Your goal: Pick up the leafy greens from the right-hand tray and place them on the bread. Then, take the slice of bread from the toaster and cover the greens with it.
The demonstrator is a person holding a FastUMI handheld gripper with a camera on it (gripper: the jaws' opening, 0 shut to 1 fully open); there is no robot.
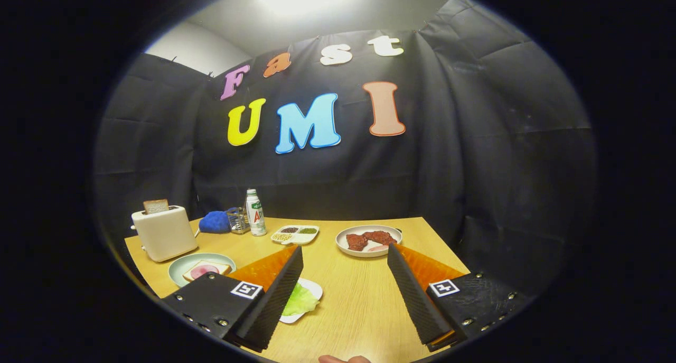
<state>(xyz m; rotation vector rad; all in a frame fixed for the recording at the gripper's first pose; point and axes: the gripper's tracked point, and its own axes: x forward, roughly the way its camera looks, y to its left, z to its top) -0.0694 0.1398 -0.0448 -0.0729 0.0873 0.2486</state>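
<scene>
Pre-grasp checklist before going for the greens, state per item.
1. Gripper open: ok, the fingers stand wide apart with nothing between them.
2. Leafy greens located: ok, on a white tray partly behind the left finger.
3. Gripper centred on the greens: not ok, they lie off to the left finger's side, not between the fingers.
4. Target bread ready: ok, it lies on the green plate with a pink slice on top.
5. Second bread slice available: ok, it sticks up from the toaster.
6. Greens free to lift: cannot tell, part is hidden behind the finger.
</scene>
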